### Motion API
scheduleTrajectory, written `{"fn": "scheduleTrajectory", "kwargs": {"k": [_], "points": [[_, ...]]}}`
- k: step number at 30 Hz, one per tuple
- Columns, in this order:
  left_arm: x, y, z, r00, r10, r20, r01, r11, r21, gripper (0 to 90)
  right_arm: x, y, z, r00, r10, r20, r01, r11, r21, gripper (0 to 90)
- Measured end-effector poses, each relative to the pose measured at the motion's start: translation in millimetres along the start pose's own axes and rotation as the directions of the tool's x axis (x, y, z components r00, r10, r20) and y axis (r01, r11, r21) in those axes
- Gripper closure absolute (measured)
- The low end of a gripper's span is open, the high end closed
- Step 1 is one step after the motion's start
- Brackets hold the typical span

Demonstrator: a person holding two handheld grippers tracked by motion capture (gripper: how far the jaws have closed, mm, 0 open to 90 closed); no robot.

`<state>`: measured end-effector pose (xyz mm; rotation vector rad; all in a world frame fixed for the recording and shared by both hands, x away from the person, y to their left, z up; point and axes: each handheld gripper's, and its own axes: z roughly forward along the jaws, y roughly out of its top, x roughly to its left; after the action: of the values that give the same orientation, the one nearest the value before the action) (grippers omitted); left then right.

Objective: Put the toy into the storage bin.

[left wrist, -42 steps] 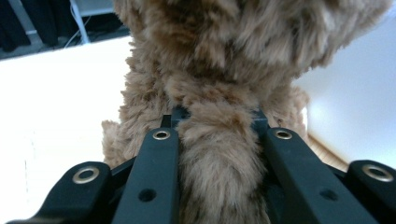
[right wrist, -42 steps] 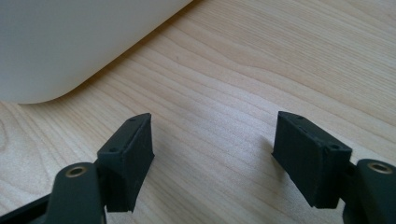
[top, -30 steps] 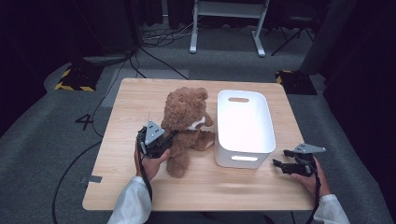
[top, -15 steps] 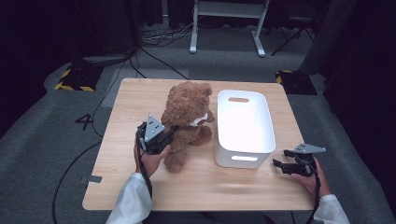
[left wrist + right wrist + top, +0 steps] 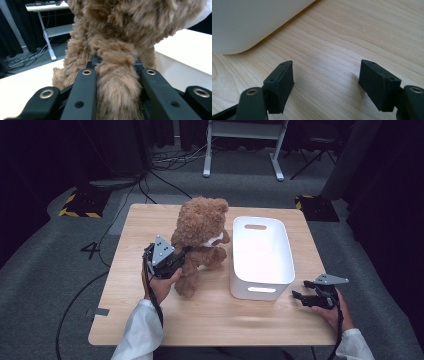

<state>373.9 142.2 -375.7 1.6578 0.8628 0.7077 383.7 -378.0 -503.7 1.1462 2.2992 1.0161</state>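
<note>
Left gripper fingers clamped on fluffy brown teddy bear; not yet in white plastic bin. Right gripper fingers released.

Your bear is shaggy brown plush, matt and long-piled. The bin beside it looks like smooth white plastic with a soft sheen. Your table is pale, matt wood with visible grain, and both grippers' jaws are matt black plastic with brass-coloured rivets.

High view overlooks table; tongs views close, sharing white bin
</note>
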Motion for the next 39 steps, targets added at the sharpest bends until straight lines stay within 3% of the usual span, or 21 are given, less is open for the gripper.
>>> {"fn": "scheduleTrajectory", "kwargs": {"k": [12,28,39], "points": [[1.9,24.6,-3.0,1.0000,-0.006,-0.004,0.006,0.9987,-0.051,75.0,-0.1,0.0,-0.1,1.0000,0.000,-0.002,0.000,1.000,0.000,28.0],[-7.8,58.7,1.7,0.9993,0.021,0.030,-0.017,0.9933,-0.114,74.7,0.2,-0.3,0.3,1.0000,0.002,0.000,-0.002,1.000,-0.002,27.4],[-8.2,82.5,-1.0,0.9991,0.033,0.027,-0.028,0.9880,-0.152,74.7,0.6,-0.4,0.3,1.0000,0.004,0.001,-0.004,1.000,-0.003,27.2]]}}
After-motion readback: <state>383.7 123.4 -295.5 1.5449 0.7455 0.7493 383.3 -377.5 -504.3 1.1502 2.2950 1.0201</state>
